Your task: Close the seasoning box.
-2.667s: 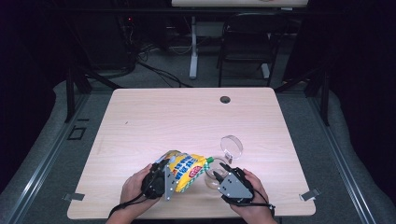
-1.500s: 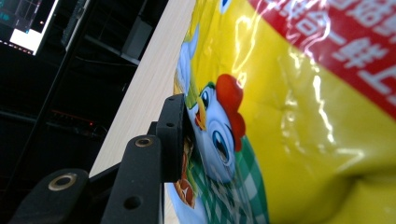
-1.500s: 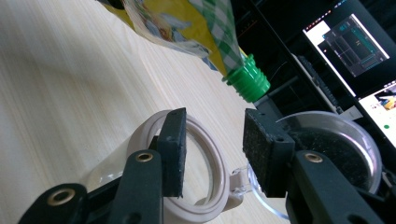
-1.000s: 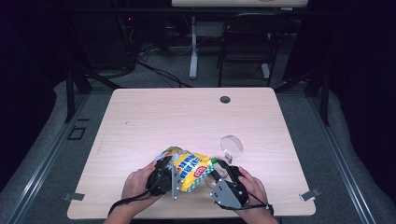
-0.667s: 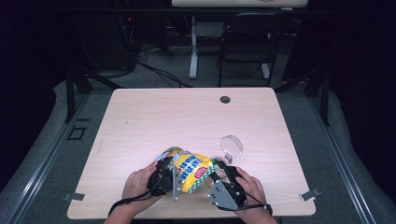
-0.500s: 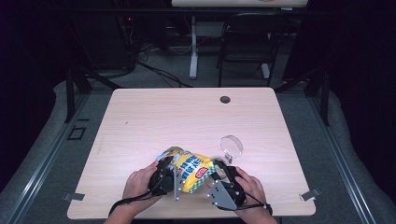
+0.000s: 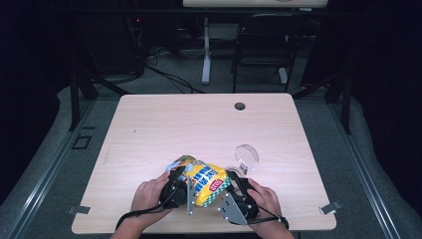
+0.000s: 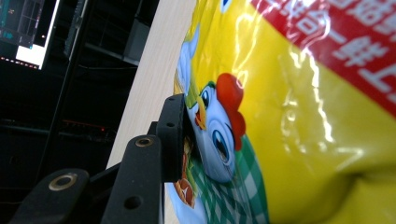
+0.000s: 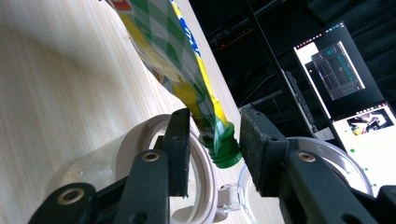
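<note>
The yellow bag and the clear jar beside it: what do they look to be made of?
The yellow bag looks like glossy printed plastic film: bright glare streaks, soft creases, a crimped green edge seal between the right claw jaws. The clear jar seems to be transparent glass or hard plastic with a white rim; the look leaves that open. The table shows a matte, pale wood-grain surface, probably laminate.

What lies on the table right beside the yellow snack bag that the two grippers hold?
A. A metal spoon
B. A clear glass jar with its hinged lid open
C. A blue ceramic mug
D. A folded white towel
B: in the high view a clear glass jar lies on the table just right of the yellow snack bag, and the right gripper view shows its white rim and open lid.
</note>
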